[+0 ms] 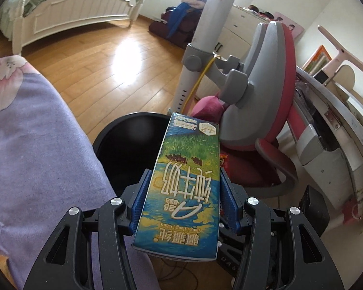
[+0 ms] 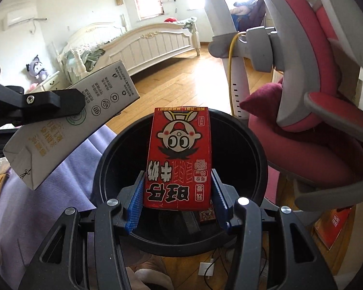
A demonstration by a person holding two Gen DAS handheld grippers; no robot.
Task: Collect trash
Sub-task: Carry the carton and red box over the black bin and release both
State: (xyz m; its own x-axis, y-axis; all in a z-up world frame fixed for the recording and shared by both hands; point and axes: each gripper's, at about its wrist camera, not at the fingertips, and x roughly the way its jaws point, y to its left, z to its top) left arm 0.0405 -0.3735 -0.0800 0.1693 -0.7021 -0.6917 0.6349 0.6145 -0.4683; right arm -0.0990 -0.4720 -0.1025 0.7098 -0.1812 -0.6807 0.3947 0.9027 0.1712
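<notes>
While both pickups look done, the left tongs [image 1: 184, 205] are clenched on the blue milk carton [image 1: 181, 188] and the right tongs [image 2: 177, 198] on the red milk carton [image 2: 179, 159], just above the black bin [image 2: 259, 159], so only dropping remains.

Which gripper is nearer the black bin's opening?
The right. The right gripper holds its red milk carton directly above the black bin. The left gripper, gripping the blue milk carton, sits off to the bin's side.
</notes>
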